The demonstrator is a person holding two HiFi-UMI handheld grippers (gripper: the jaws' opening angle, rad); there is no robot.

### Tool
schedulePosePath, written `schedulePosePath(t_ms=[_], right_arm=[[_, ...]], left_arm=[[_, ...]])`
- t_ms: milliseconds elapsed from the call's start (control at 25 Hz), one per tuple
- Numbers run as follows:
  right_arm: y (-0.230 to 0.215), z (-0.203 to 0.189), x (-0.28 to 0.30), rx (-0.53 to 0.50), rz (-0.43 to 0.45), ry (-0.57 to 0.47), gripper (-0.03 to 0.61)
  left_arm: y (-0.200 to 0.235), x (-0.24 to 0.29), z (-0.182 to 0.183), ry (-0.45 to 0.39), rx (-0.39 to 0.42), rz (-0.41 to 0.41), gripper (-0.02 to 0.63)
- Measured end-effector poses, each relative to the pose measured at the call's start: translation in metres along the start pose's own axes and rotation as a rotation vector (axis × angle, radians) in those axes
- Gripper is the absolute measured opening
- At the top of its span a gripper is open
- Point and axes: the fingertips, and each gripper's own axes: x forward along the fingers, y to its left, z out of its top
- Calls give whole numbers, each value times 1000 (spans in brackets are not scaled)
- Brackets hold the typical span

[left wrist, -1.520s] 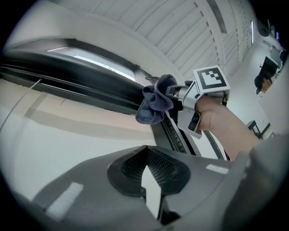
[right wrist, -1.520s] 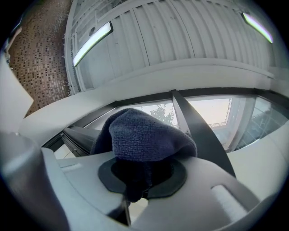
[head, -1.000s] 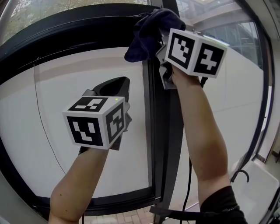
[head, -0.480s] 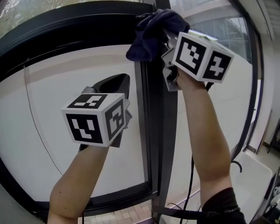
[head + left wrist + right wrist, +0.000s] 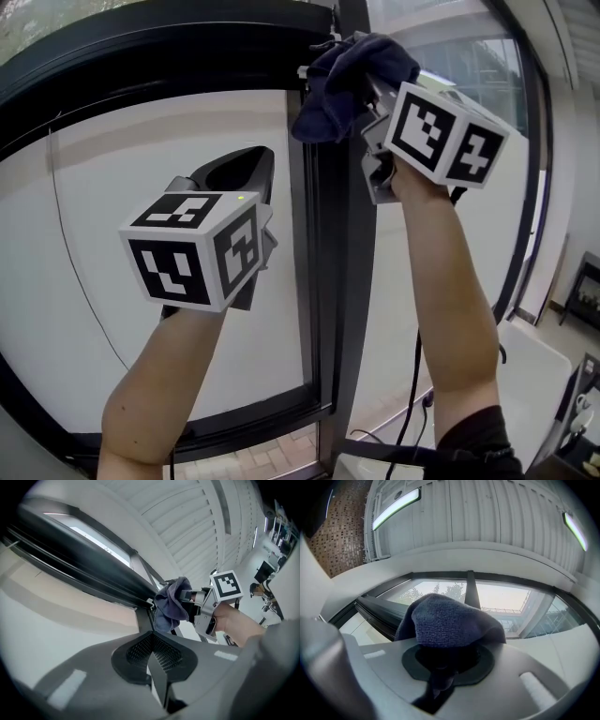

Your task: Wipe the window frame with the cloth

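Observation:
A dark blue cloth (image 5: 349, 82) is bunched in my right gripper (image 5: 367, 86), which is shut on it high up against the black vertical window frame (image 5: 330, 281). In the right gripper view the cloth (image 5: 450, 623) fills the jaws and hides their tips. The left gripper view shows the same cloth (image 5: 171, 604) pressed near the frame's upper corner. My left gripper (image 5: 246, 169) is shut with nothing in it, raised in front of the glass left of the vertical frame bar; in its own view the jaws meet (image 5: 153, 652).
A black horizontal frame (image 5: 141, 52) arches across the top and another bar (image 5: 253, 424) runs along the bottom. White glass panes (image 5: 84, 281) lie on both sides of the vertical bar. A cable (image 5: 412, 394) hangs by the right arm. A white ledge (image 5: 534, 375) is at lower right.
The right gripper with the cloth has shifted slightly right and a little down along the top of the vertical frame. The left gripper has barely moved.

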Motion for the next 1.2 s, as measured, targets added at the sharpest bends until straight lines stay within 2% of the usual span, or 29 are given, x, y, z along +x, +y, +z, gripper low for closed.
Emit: schedulePosePath(t_ms=[120,280,480,720,920,1080,1200], right_arm=[[-2,-6,3,-16,-19,7,51],[8,-29,16,-9,5,32,52],[12,-40,27,-70,-19,22,51],[17,-46,27,-87,4,58,51],[21,-61,15,-91,4,84,51],[24,-69,8,-89,0,96,51],[25,-74,0,-82,-20,80,51]], left_arm=[[-2,-2,-2,6,-8,-11,-6],[9,-4,-19,27,-4,1,-6],[29,-9,-38,46,-43,16,-6],[39,-15,-56,75,-11,14,-6],[38,-19,-76,96,-46,7,-6],[32,-22,-81,94,-118,-14,-6],[28,-26,-85,100,-98,-15,-6]])
